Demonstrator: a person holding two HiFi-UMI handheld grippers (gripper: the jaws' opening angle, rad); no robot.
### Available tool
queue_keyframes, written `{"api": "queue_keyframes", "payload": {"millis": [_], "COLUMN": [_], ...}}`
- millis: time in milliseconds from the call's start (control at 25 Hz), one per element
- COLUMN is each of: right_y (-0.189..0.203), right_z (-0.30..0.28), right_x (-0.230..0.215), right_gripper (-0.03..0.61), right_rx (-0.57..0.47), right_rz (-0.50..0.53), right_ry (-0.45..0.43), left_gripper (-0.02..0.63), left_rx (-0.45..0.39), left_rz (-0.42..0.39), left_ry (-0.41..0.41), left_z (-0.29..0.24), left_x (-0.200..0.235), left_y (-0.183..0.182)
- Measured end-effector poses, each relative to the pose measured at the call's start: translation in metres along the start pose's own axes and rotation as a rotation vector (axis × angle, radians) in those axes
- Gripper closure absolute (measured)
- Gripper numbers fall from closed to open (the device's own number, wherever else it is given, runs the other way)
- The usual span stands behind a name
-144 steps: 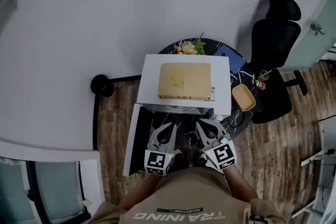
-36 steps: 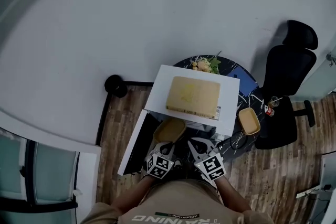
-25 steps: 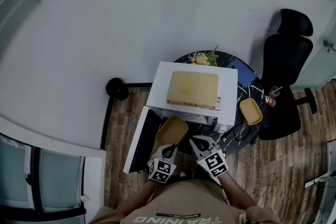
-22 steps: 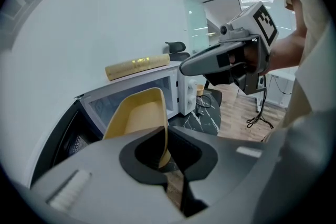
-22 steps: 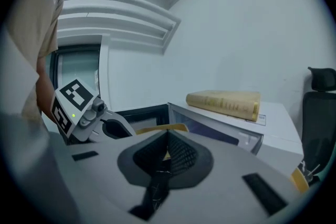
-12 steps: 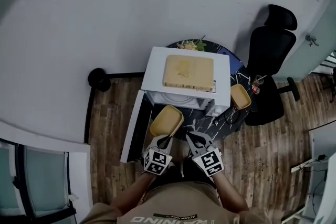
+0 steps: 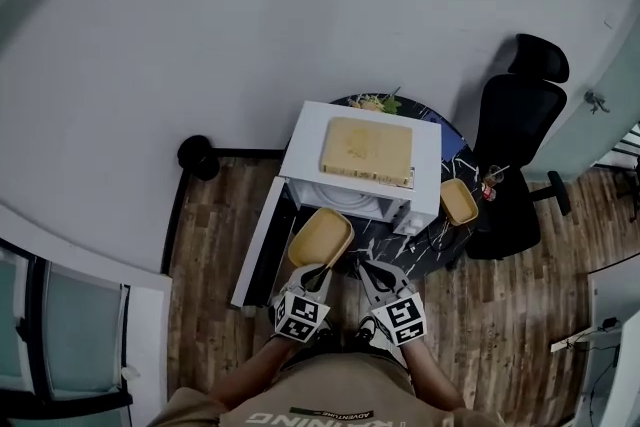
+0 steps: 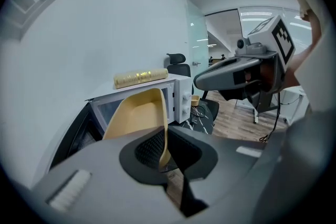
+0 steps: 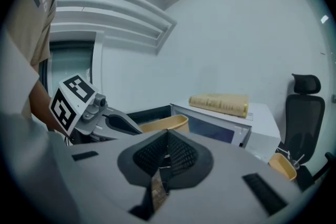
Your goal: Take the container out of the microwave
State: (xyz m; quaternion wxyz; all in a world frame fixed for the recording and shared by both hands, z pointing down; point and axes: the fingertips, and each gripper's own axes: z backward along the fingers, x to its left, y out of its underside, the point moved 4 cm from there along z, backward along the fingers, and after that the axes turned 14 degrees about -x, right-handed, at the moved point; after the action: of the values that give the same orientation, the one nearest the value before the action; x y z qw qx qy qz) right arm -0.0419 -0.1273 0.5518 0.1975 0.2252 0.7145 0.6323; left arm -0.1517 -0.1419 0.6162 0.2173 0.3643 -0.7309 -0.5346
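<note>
The left tongs (image 7: pixel 312 273) are clamped on the near rim of the container (image 7: pixel 320 237), which a second ago sat at the mouth of the microwave (image 7: pixel 428 155) and now hangs clear of it (extraction looks done; setting down remains). The right tongs (image 7: pixel 374 272), alongside, are closed on nothing.

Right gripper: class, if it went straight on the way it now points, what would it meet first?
Probably the yellow container in the left gripper, just past the right gripper's shut claw; depth unclear, perhaps the microwave behind.
</note>
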Motion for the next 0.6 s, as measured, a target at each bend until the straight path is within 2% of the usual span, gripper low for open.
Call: {"api": "queue_keyframes", "payload": {"millis": [320, 600], "right_y": [-0.009, -0.003], "right_z": [0.011, 0.019], "right_x": [-0.015, -0.023], "right_gripper": [0.571, 0.571], "right_rx": [-0.044, -0.062], "right_rz": [-0.001, -0.014], "right_ry": [0.010, -0.001], "left_gripper": [0.591, 0.591], "left_rx": [-0.011, 0.012], "left_rz": [-0.029, -0.051], "left_ry": [0.001, -0.021], "left_z": [0.004, 0.009], "left_x": [-0.014, -0.018], "left_y": [-0.017, -0.015]}}
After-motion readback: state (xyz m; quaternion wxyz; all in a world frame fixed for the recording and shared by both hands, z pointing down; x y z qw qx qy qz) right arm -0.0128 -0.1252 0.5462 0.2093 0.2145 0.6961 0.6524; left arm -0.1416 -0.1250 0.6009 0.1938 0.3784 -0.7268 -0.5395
